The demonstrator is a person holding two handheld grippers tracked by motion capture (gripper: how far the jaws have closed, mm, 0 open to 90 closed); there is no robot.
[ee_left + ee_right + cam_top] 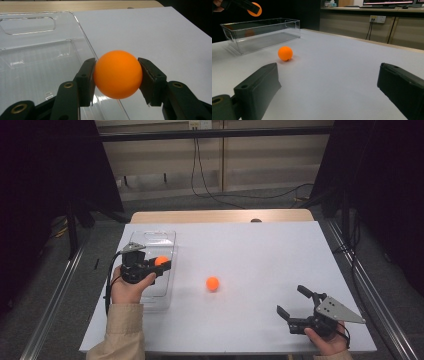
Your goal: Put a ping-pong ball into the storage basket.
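High view: our left gripper (159, 265) pinches one orange ball (161, 261) over the clear bin (150, 237); the second ball (212, 283) lies at its four o'clock.
Left gripper view: the held ball (117, 74) hangs above the bin's rim, unreleased.
Right gripper view: our right gripper (329, 95) is spread and empty; the loose ball (285, 53) waits at eleven o'clock.

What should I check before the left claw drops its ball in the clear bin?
1. Grip: left claw shut on the held orange ball, a pad on each side. Ok.
2. Position: held ball sits over the clear bin's near wall, not well inside. Not ok.
3. Height: in the right gripper view the held ball is above the bin rim. Ok.
4. Bin interior: looks free for a ball. Ok.
5. Second orange ball: lying on the white table, apart from the bin. Ok.
6. Right claw: open, holding nothing, far from the bin. Ok.
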